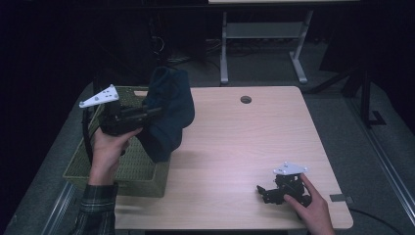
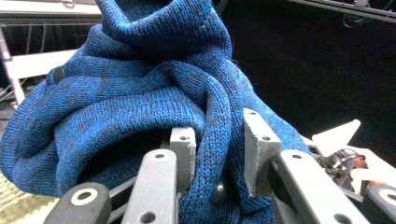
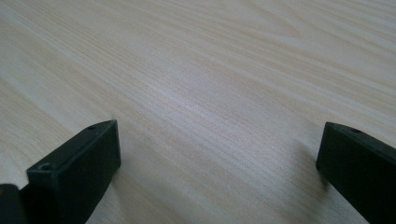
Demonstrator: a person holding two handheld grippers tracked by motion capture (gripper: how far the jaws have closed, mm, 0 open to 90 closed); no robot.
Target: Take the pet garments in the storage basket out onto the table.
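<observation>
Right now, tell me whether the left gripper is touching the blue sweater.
Touching. The left gripper view shows the left gripper with both pads pressed into a fold of the blue sweater; the high view shows the sweater hanging from it above the basket.

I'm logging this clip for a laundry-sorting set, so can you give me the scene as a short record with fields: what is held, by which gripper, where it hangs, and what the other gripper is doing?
held item: blue knitted garment, bunched
holder: left gripper, jaws shut on a fold of the knit
position: lifted, hanging over the green woven basket at the table's left edge
other gripper: right gripper, jaws open, nothing between them, low over bare tabletop
table surface: light wood, round hole near the far edge
</observation>
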